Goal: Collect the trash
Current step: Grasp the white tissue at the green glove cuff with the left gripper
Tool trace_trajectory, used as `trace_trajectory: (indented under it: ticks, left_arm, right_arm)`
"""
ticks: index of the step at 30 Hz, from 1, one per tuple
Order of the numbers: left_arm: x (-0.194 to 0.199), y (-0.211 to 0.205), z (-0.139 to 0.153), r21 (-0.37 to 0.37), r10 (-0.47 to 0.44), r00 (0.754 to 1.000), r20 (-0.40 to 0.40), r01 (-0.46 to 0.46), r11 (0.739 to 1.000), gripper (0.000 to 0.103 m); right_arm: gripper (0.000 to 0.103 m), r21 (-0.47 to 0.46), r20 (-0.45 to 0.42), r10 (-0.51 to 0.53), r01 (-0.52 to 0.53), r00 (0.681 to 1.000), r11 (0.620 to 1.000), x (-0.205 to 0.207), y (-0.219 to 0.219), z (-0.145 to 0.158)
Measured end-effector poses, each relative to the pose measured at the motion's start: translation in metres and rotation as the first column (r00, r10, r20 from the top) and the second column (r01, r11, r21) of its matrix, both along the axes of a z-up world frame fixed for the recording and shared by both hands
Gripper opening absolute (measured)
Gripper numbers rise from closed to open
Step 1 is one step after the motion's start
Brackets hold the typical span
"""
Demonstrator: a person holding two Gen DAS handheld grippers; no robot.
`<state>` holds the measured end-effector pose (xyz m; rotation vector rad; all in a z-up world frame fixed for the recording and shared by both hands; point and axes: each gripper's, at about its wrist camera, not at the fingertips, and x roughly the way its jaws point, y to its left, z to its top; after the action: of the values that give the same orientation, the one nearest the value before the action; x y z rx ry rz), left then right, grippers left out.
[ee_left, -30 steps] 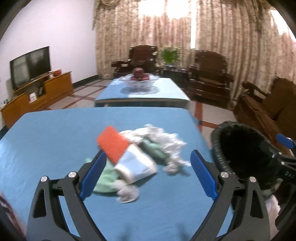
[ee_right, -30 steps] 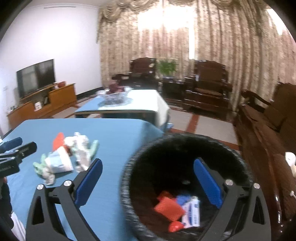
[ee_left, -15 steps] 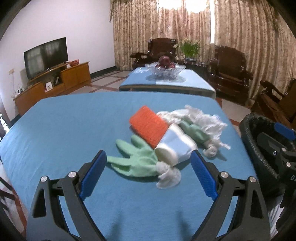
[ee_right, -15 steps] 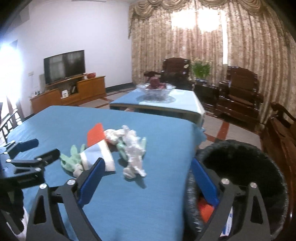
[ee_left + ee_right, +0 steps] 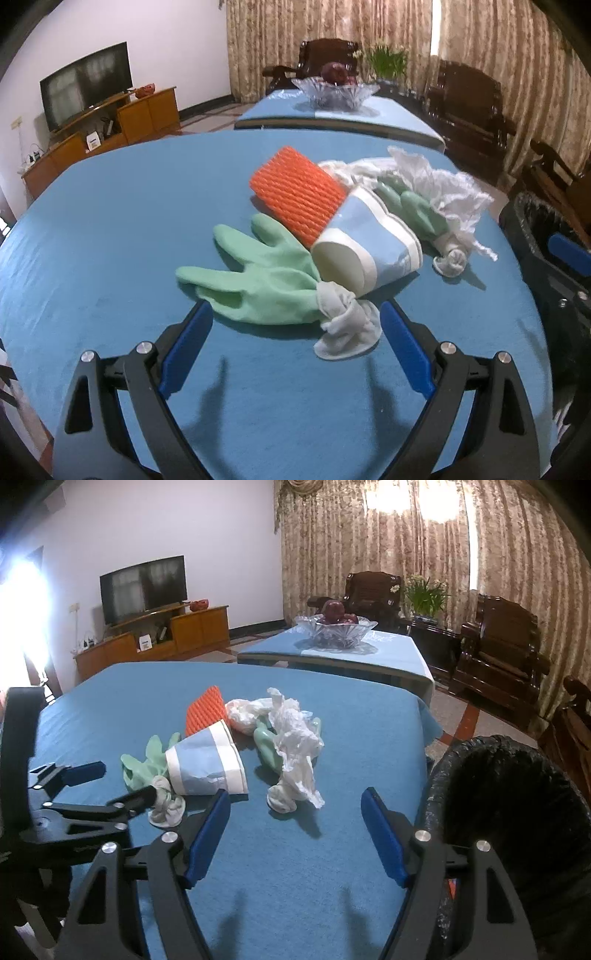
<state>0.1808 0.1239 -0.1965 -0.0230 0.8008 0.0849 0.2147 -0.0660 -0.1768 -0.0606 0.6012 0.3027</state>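
Left gripper point(image 5: 295, 325) is spread wide and empty; the green glove point(image 5: 255, 280) is laid crosswise at twelve o'clock, nearest this hand.

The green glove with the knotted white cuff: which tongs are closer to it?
Left. The left tongs sit open right around the green glove and its cuff. The right tongs, empty and closing, are off to its side, nearer the crumpled white plastic.
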Motion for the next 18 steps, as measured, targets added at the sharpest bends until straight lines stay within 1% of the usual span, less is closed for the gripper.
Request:
trace_trajectory:
  ticks: [5, 7, 9, 11, 12, 13, 15, 16, 17, 18]
  left_arm:
    - [0.016, -0.003, -0.017, -0.011, 0.016, 0.998, -0.054, -0.016, 1.000, 0.089]
    - [0.022, -0.002, -0.026, -0.008, 0.032, 0.995, -0.091, -0.033, 0.999, 0.089]
    - [0.022, 0.002, -0.027, -0.028, 0.035, 0.994, -0.100, -0.038, 0.999, 0.088]
    - [0.020, 0.005, -0.027, -0.052, 0.026, 0.995, -0.097, -0.032, 0.998, 0.073]
    - [0.019, 0.006, -0.026, -0.056, 0.025, 0.995, -0.097, -0.031, 0.998, 0.070]
    - [0.017, 0.008, -0.025, -0.058, 0.022, 0.995, -0.097, -0.028, 0.998, 0.061]
    - [0.013, 0.013, -0.023, -0.079, 0.021, 0.995, -0.097, -0.028, 0.997, 0.052]
    - [0.011, 0.017, -0.022, -0.096, 0.023, 0.995, -0.100, -0.033, 0.995, 0.038]
    - [0.009, 0.021, -0.020, -0.109, 0.027, 0.994, -0.102, -0.038, 0.993, 0.033]
    - [0.005, 0.028, -0.019, -0.117, 0.043, 0.994, -0.101, -0.055, 0.992, 0.032]
  right_arm:
    - [0.072, -0.012, -0.010, 0.010, -0.011, 1.000, 1.000, 0.002, 0.001, -0.005]
    - [0.072, -0.019, -0.013, 0.014, -0.014, 1.000, 1.000, 0.004, 0.001, -0.006]
    - [0.072, -0.022, -0.015, 0.017, -0.017, 1.000, 1.000, 0.005, 0.002, -0.007]
    - [0.072, -0.020, -0.018, 0.016, -0.017, 1.000, 1.000, 0.006, 0.003, -0.007]
    - [0.072, -0.018, -0.019, 0.017, -0.018, 1.000, 1.000, 0.007, 0.003, -0.007]
    - [0.072, -0.017, -0.018, 0.021, -0.021, 1.000, 1.000, 0.007, 0.005, -0.006]
    - [0.072, -0.019, -0.016, 0.028, -0.028, 0.999, 0.999, 0.007, 0.007, -0.006]
    - [0.072, -0.020, -0.015, 0.033, -0.033, 0.999, 0.999, 0.006, 0.009, -0.005]
    - [0.072, -0.019, -0.014, 0.037, -0.037, 0.999, 0.999, 0.005, 0.010, -0.005]
    - [0.072, -0.018, -0.015, 0.040, -0.041, 0.999, 0.999, 0.005, 0.011, -0.005]
